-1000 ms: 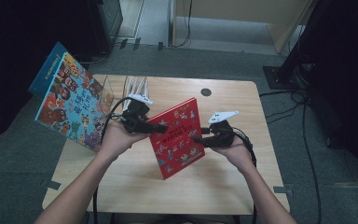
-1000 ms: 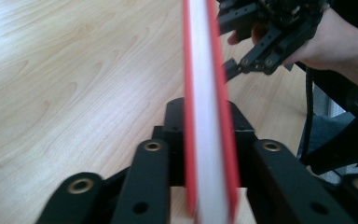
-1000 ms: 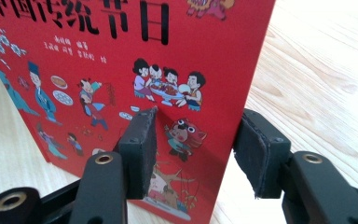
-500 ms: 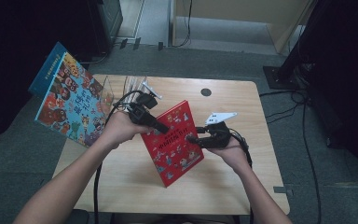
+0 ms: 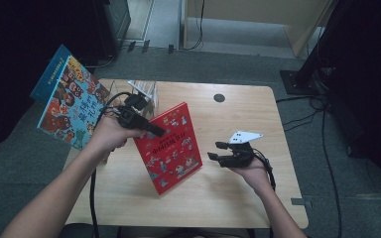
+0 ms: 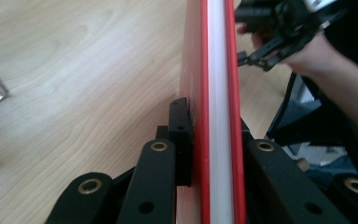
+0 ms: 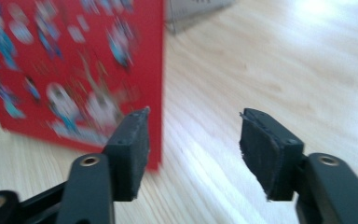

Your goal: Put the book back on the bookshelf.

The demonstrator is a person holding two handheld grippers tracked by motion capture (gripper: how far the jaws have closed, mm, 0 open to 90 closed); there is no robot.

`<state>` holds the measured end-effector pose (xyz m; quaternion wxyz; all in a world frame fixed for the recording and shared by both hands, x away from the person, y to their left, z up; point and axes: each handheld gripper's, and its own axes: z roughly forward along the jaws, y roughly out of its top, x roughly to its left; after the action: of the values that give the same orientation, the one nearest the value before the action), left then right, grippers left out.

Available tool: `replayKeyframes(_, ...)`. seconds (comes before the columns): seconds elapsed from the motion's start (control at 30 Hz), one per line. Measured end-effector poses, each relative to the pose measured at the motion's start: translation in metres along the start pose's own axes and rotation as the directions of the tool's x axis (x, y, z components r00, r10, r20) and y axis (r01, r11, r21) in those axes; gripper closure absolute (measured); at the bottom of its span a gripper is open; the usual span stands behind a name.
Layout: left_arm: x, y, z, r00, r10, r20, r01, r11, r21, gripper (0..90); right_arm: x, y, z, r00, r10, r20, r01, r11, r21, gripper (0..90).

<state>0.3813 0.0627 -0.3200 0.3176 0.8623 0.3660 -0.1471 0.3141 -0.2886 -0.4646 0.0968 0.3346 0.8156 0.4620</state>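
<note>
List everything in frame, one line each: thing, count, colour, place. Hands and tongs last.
red book: 1, red cover with cartoon figures, stood on edge at mid table, top edge clamped in the left tongs
blue book: 1, blue with cartoon faces, leaning off the table's left side
clear holder: 1, transparent, far left of the table behind the red book
table: 1, light wood
round hole cap: 1, black, far edge of the table
left tongs: 1, black, shut on the red book
right tongs: 1, black, open, nothing between them, apart from the red book on its right

Red picture book [image 5: 171,144], apparently tilted upright
</note>
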Motion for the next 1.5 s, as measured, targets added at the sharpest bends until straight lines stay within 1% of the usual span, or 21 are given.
replayKeyframes(0.07,-0.001,-0.003,-0.008,0.9996,0.001,-0.028,-0.001,0.9999,-0.014,79.8,-0.002,-0.007,0.002,0.9997,0.01,0.021,-0.01,1.0,-0.006,43.8)
replayKeyframes(0.13,-0.003,-0.006,-0.014,0.9978,0.004,-0.067,-0.006,0.9996,-0.029,79.8,-0.003,-0.013,0.005,0.9985,0.034,0.042,-0.034,0.999,0.002,43.8)
replayKeyframes(0.17,-0.003,-0.009,-0.016,0.9967,0.001,-0.082,-0.003,0.9997,-0.025,79.8,-0.004,-0.015,0.007,0.9979,0.045,0.046,-0.046,0.999,0.004,43.7)
replayKeyframes(0.23,-0.001,-0.012,-0.021,0.9964,-0.011,-0.084,0.008,0.9996,-0.027,79.8,-0.003,-0.02,0.01,0.9967,0.045,0.068,-0.044,0.999,-0.013,43.8)
replayKeyframes(0.27,0.001,-0.014,-0.023,0.9961,-0.022,-0.085,0.019,0.9991,-0.037,79.9,-0.003,-0.023,0.011,0.9957,0.046,0.08,-0.046,0.999,-0.01,43.7)
replayKeyframes(0.37,0.003,-0.021,-0.03,0.9957,-0.042,-0.082,0.038,0.9983,-0.044,79.9,-0.003,-0.027,0.018,0.9933,0.052,0.103,-0.056,0.998,0.04,43.3)
replayKeyframes(0.47,0.006,-0.029,-0.039,0.9939,-0.058,-0.094,0.053,0.9971,-0.054,79.9,-0.001,-0.03,0.024,0.9893,0.027,0.144,-0.038,0.997,0.072,43.2)
replayKeyframes(0.57,0.009,-0.037,-0.048,0.9903,-0.075,-0.117,0.067,0.9955,-0.066,79.9,0.0,-0.031,0.029,0.9851,0.017,0.171,-0.032,0.996,0.085,43.2)
replayKeyframes(0.63,0.011,-0.042,-0.055,0.9874,-0.095,-0.126,0.086,0.9933,-0.078,79.8,0.001,-0.033,0.035,0.9846,0.011,0.175,-0.029,0.994,0.101,43.3)
replayKeyframes(0.77,0.014,-0.054,-0.068,0.9824,-0.126,-0.138,0.112,0.9885,-0.102,79.8,0.002,-0.036,0.042,0.9777,-0.015,0.209,-0.013,0.991,0.131,43.2)
replayKeyframes(0.8,0.015,-0.056,-0.071,0.981,-0.132,-0.142,0.118,0.9875,-0.104,79.8,0.0,-0.037,0.043,0.9785,-0.014,0.206,-0.013,0.992,0.127,42.8)
replayKeyframes(0.83,0.015,-0.059,-0.074,0.9789,-0.143,-0.146,0.127,0.9855,-0.113,79.8,0.0,-0.038,0.043,0.9794,-0.003,0.202,-0.021,0.993,0.118,42.8)
replayKeyframes(0.87,0.016,-0.061,-0.076,0.9778,-0.144,-0.152,0.128,0.9856,-0.11,79.8,-0.001,-0.038,0.043,0.9786,-0.001,0.206,-0.023,0.993,0.116,42.8)
replayKeyframes(0.93,0.018,-0.066,-0.083,0.9742,-0.156,-0.163,0.137,0.9829,-0.123,79.8,-0.002,-0.041,0.043,0.9784,-0.011,0.206,-0.008,0.996,0.091,43.0)
replayKeyframes(0.97,0.019,-0.069,-0.086,0.9718,-0.167,-0.167,0.145,0.9802,-0.135,79.8,-0.001,-0.041,0.043,0.9772,-0.002,0.212,-0.019,0.995,0.093,43.1)
replayKeyframes(1.07,0.025,-0.077,-0.098,0.9658,-0.198,-0.167,0.171,0.9717,-0.163,79.8,-0.001,-0.041,0.043,0.9765,-0.001,0.215,-0.019,0.996,0.093,41.9)
replayKeyframes(1.13,0.028,-0.081,-0.105,0.9621,-0.21,-0.173,0.18,0.9683,-0.173,79.8,-0.001,-0.041,0.043,0.9764,-0.002,0.216,-0.019,0.995,0.094,39.7)
replayKeyframes(1.23,0.031,-0.084,-0.115,0.954,-0.234,-0.187,0.199,0.9617,-0.189,79.8,0.0,-0.041,0.044,0.9768,-0.004,0.214,-0.017,0.995,0.096,36.2)
replayKeyframes(1.4,0.04,-0.088,-0.125,0.9413,-0.272,-0.2,0.232,0.9513,-0.204,79.8,0.0,-0.041,0.044,0.9774,-0.005,0.211,-0.016,0.995,0.099,35.8)
replayKeyframes(1.47,0.045,-0.089,-0.128,0.9343,-0.293,-0.204,0.25,0.9449,-0.212,79.9,0.0,-0.041,0.044,0.9775,-0.006,0.211,-0.016,0.995,0.099,35.8)
replayKeyframes(1.5,0.047,-0.09,-0.13,0.9317,-0.294,-0.213,0.251,0.9452,-0.209,79.8,0.0,-0.041,0.044,0.9775,-0.005,0.211,-0.016,0.995,0.099,35.8)
